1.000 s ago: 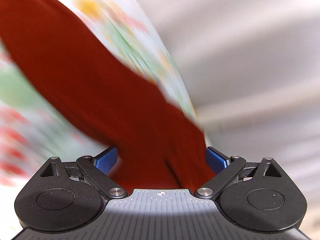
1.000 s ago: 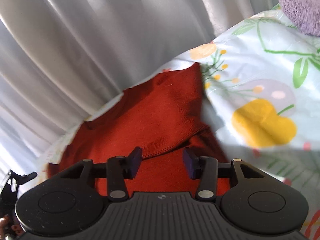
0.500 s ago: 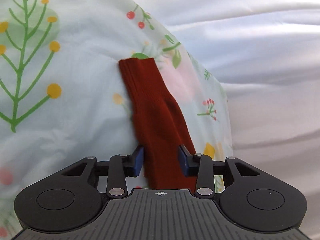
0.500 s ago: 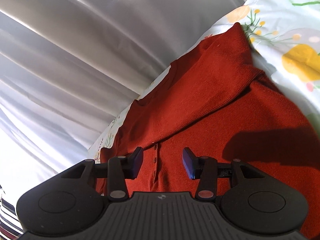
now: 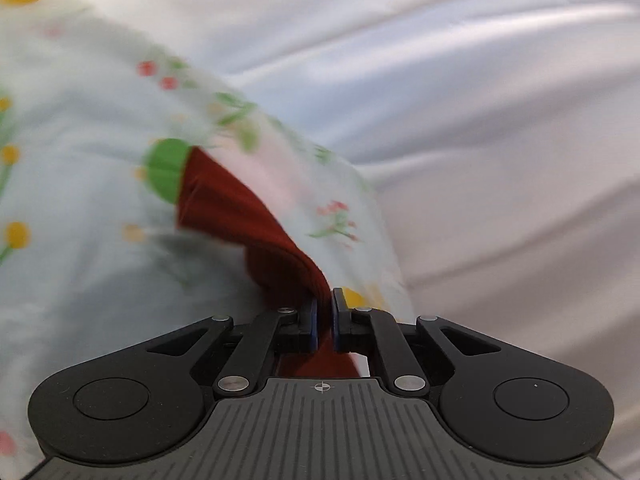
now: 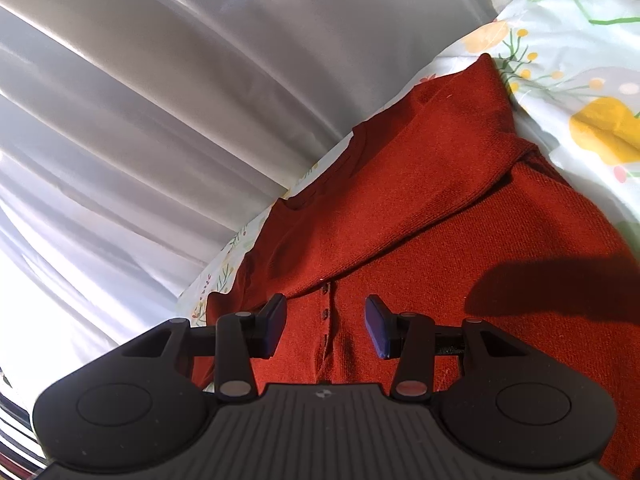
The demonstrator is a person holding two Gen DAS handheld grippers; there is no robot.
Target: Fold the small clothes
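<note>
Between the blue pads of the left gripper (image 5: 324, 317), pinched, sits a sleeve (image 5: 244, 220) of the red knit cardigan (image 6: 420, 220); the jaws have just been closing and now clamp a gathered ridge of the knit, the cuff trailing ahead over the floral sheet (image 5: 80, 200). Ahead of and beneath the right gripper (image 6: 326, 326) lies the cardigan body, button placket between the half-open, empty jaws, the other sleeve already crossed over the chest. Beyond the bed edge hangs a pale curtain (image 6: 160, 100). Judged step: carrying the pinched sleeve across the body. To do it well, lift just clear, keep the sleeve untwisted, lay it flat, and steady the body with the right gripper.
</note>
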